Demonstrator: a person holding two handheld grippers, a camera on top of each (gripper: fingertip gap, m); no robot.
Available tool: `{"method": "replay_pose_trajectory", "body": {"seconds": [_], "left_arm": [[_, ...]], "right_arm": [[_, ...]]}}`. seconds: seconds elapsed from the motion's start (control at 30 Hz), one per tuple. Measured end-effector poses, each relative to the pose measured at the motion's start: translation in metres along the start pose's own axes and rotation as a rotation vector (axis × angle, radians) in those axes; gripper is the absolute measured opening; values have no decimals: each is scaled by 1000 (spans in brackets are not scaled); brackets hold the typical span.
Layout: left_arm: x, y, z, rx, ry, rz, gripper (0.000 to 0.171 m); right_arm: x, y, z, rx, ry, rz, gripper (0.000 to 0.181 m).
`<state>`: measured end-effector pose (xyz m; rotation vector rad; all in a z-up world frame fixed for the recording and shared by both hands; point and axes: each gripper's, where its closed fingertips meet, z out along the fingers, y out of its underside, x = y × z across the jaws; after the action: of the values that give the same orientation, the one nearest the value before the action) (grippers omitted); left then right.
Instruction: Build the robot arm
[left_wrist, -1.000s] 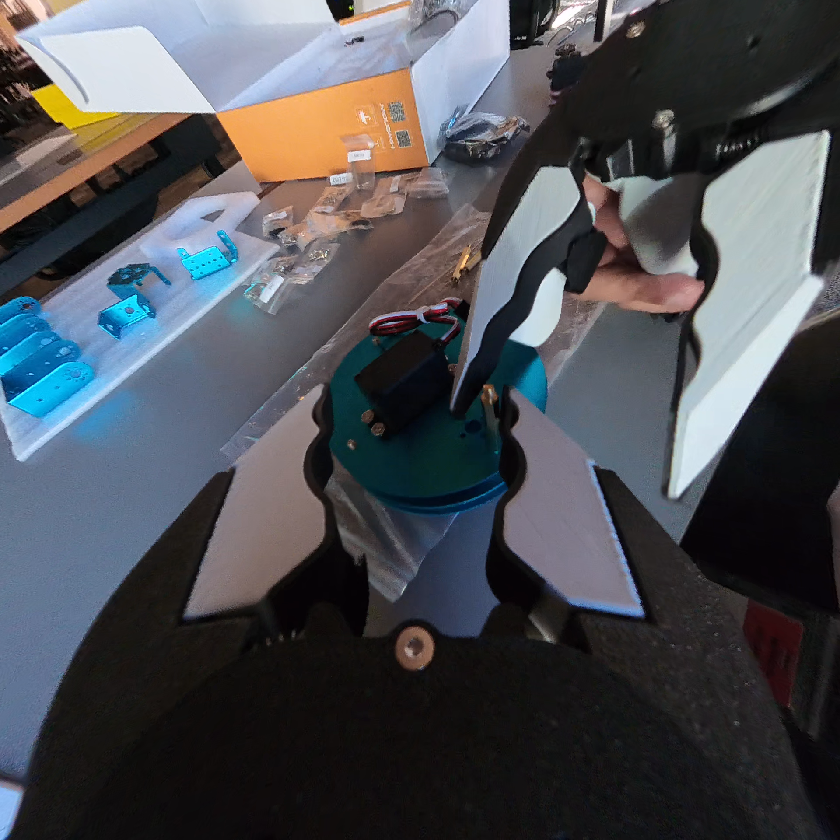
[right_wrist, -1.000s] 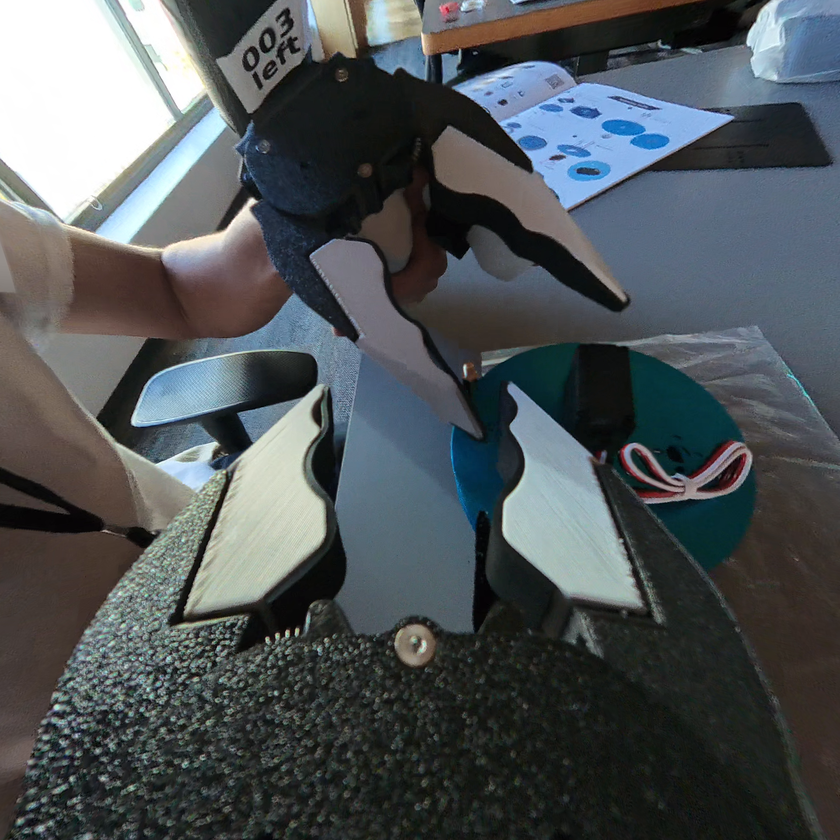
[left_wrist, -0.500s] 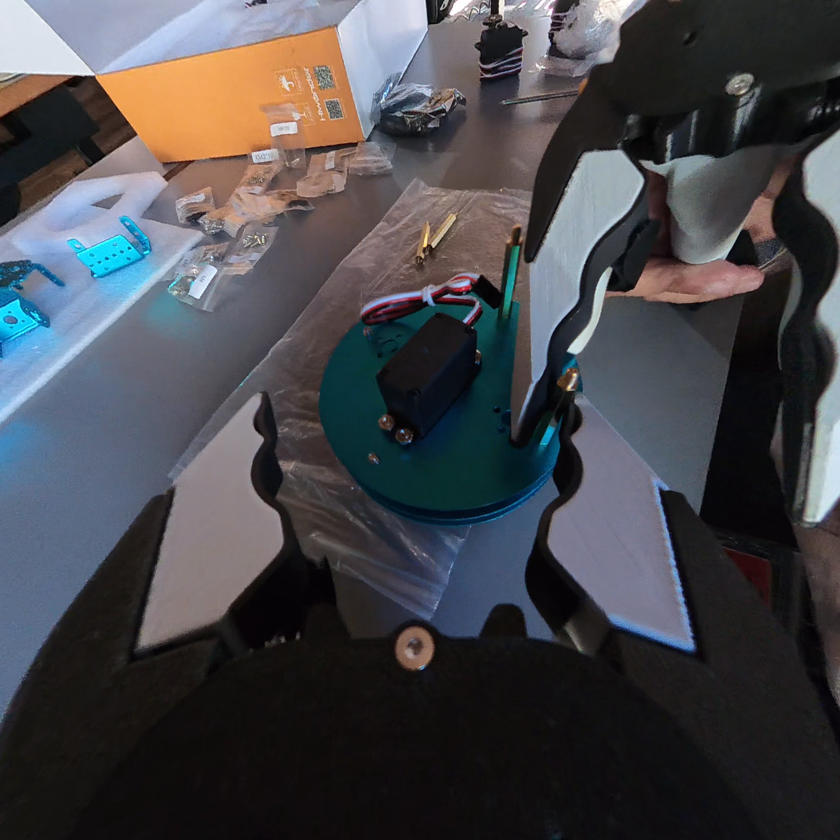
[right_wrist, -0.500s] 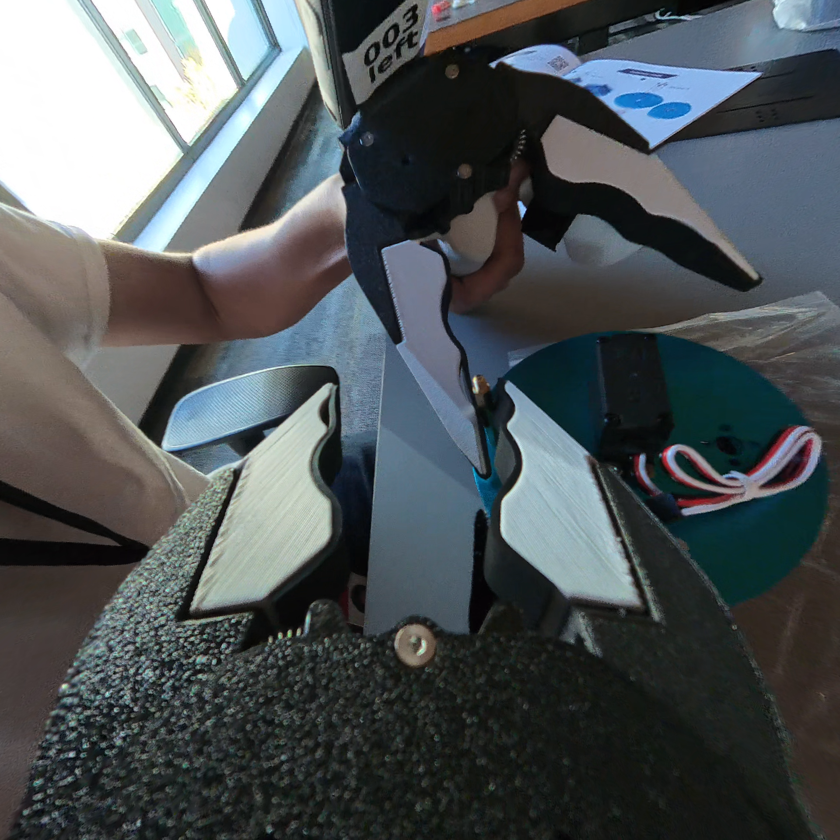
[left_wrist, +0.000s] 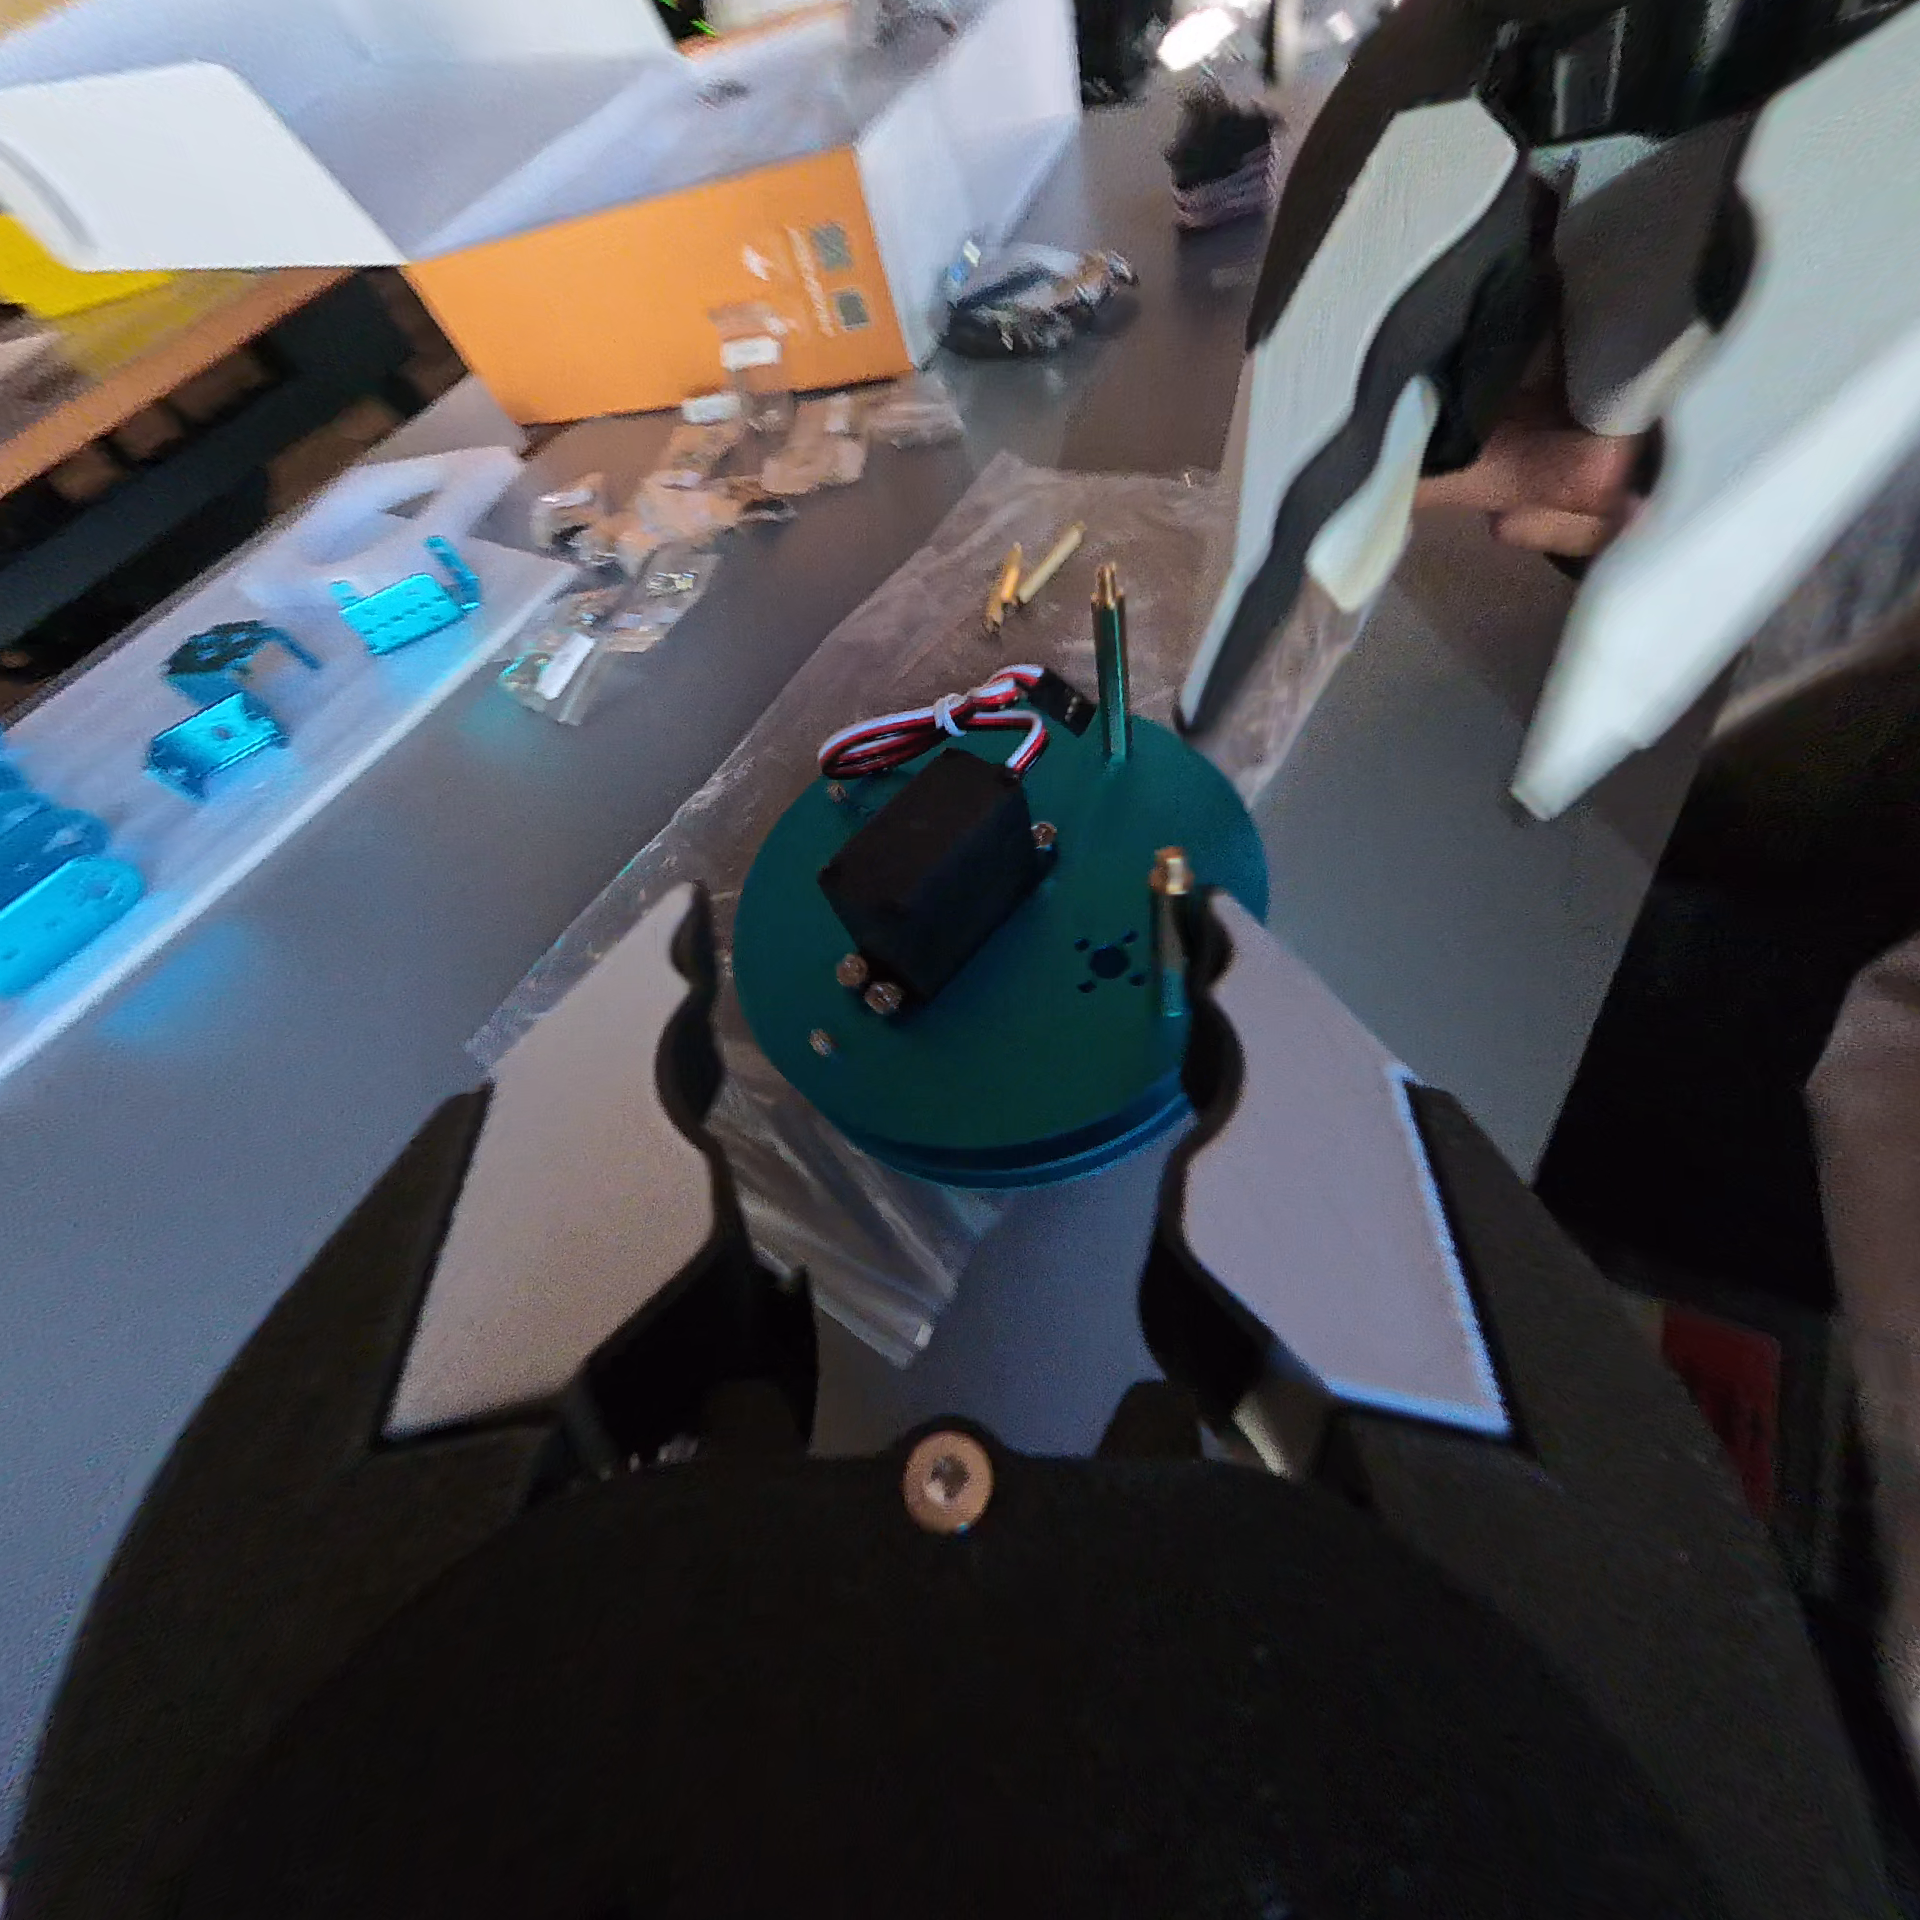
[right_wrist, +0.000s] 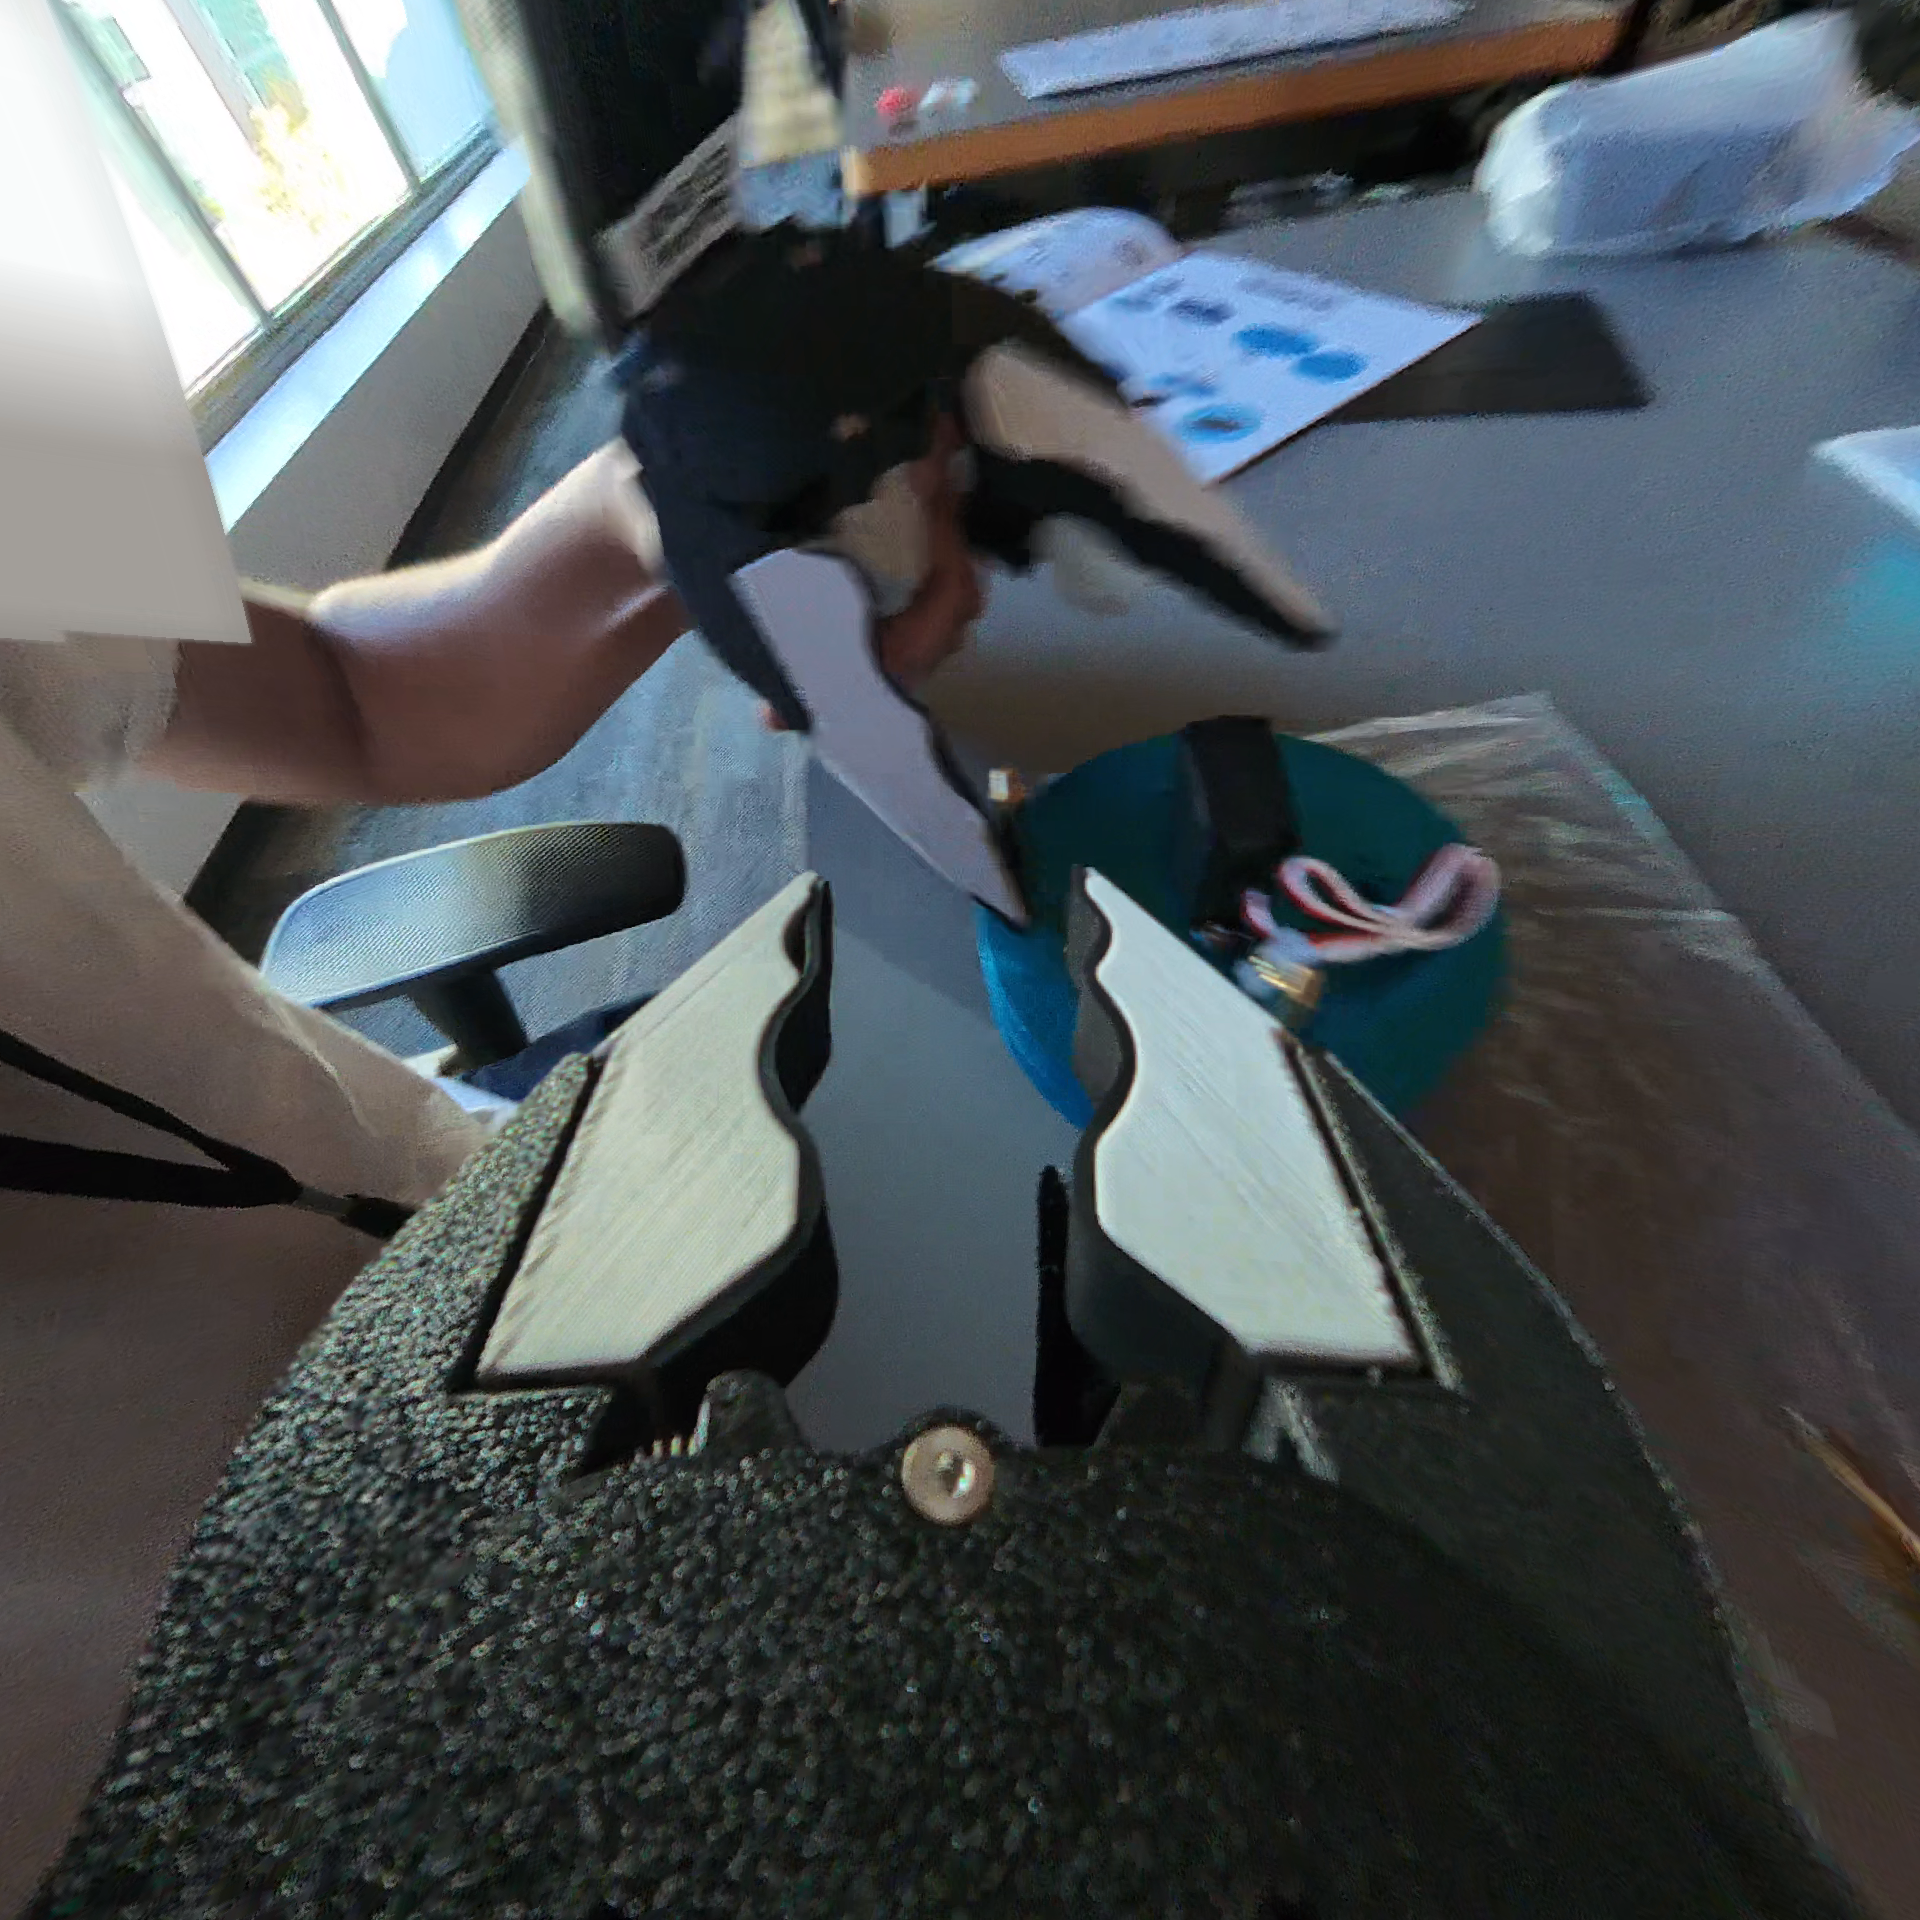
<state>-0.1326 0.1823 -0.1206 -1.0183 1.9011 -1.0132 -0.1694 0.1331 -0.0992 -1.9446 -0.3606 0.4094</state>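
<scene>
Two grippers stand open and empty. The left gripper (left_wrist: 951, 925) frames a teal round plate (left_wrist: 1018, 1049), its right fingertip touching or just beside a short brass standoff (left_wrist: 1169, 925) at the plate's rim. A black servo (left_wrist: 935, 873) sits on the plate, which lies on a clear plastic bag (left_wrist: 831, 1216). The right gripper (right_wrist: 951, 899) hovers near the plate's edge.

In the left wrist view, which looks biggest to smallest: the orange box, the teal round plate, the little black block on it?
1. orange box
2. teal round plate
3. black block
The box lies farther off, so it is truly bigger.
</scene>
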Motion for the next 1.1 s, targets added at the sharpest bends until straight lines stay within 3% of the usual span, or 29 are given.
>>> {"method": "replay_pose_trajectory", "body": {"seconds": [0.07,0.13,0.27,0.33,0.37,0.43,0.67,0.9,1.03,1.1], "left_arm": [[11,-4,-12,53,-48,-107,63],[28,-6,-16,86,-54,-202,57],[34,7,-3,8,-149,-332,39],[33,9,-1,5,-160,-331,10],[34,8,-2,7,-148,-335,4],[35,9,-3,-9,-140,-323,4],[59,-5,16,-34,25,-213,4],[60,-14,34,-97,53,-199,4],[60,-13,34,-80,71,-230,5],[61,-12,33,-81,64,-234,7]], "right_arm": [[26,-1,-26,31,104,29,40],[49,13,-35,0,164,71,37],[57,20,-21,-13,147,87,22],[61,21,-15,-39,158,63,18],[60,21,-12,-42,149,56,15],[60,21,-9,-53,153,36,5],[83,20,-13,-61,307,135,5],[101,21,-19,6,603,241,4],[99,13,-28,48,512,201,10],[86,12,-30,11,321,79,18]]}}
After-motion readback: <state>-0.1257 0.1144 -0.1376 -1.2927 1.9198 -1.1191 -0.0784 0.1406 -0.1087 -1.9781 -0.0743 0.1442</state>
